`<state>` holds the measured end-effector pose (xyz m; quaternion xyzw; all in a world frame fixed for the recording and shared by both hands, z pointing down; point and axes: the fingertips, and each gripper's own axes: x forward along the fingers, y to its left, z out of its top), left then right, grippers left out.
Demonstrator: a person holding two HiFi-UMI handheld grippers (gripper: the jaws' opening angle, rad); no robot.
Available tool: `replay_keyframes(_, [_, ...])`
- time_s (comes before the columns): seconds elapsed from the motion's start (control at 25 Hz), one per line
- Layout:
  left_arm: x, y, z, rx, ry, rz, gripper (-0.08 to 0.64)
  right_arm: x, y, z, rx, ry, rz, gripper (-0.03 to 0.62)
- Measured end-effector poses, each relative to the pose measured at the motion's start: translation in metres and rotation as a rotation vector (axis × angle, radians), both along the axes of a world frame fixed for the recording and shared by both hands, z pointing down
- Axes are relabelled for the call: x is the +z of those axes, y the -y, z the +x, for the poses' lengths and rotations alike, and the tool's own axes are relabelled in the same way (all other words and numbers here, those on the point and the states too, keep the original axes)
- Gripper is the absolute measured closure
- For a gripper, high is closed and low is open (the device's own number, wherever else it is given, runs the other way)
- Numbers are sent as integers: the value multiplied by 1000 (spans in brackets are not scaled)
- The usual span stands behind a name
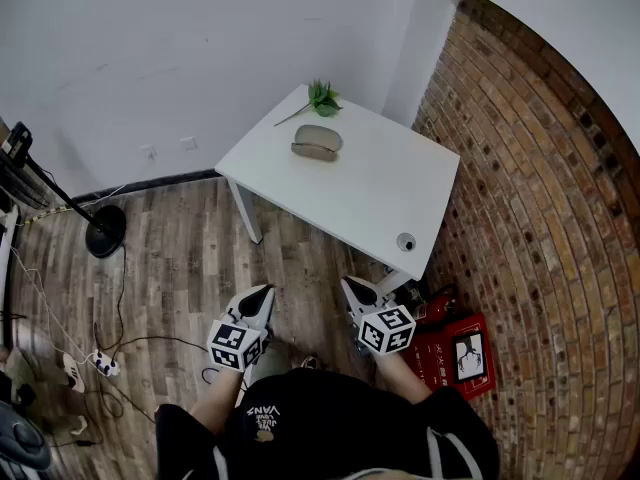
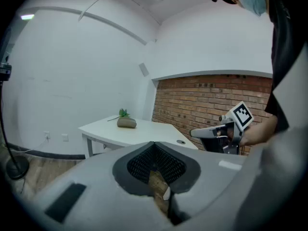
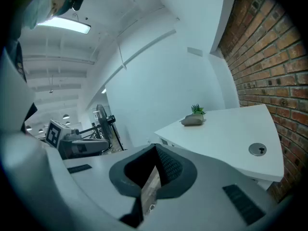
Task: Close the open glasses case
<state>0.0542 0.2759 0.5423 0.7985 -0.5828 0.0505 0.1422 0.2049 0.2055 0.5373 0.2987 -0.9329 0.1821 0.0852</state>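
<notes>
The grey-olive glasses case (image 1: 317,142) lies near the far corner of the white table (image 1: 380,193), its lid slightly ajar. It also shows small in the left gripper view, glasses case (image 2: 126,123), and in the right gripper view, glasses case (image 3: 193,121). Both grippers hang over the wooden floor in front of the table, well short of the case. My left gripper (image 1: 267,290) is shut and empty, as is my right gripper (image 1: 346,282). In each gripper view the jaws meet with nothing between them: left gripper (image 2: 161,194), right gripper (image 3: 147,196).
A small green plant (image 1: 322,98) stands just behind the case. A round cable grommet (image 1: 405,241) sits at the table's near corner. A brick wall (image 1: 540,198) runs along the right, with a red box (image 1: 460,353) on the floor. Left: a stand's base (image 1: 105,230) and cables (image 1: 100,363).
</notes>
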Motion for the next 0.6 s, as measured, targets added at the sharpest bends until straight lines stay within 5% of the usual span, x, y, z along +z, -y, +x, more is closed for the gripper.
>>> replay_keyframes(0.24, [-1, 21, -2, 46, -12, 10, 549, -8, 21, -12, -1, 62, 22, 591])
replay_keyframes(0.36, [0, 37, -7, 71, -29, -4, 339, -10, 36, -17, 22, 77, 25, 546])
replay_keyframes(0.48, [1, 55, -14, 98, -37, -19, 318, -9, 52, -24, 35, 82, 8, 429])
replay_keyframes(0.6, [0, 79, -24, 132, -38, -23, 276, -9, 72, -34, 56, 71, 3, 389])
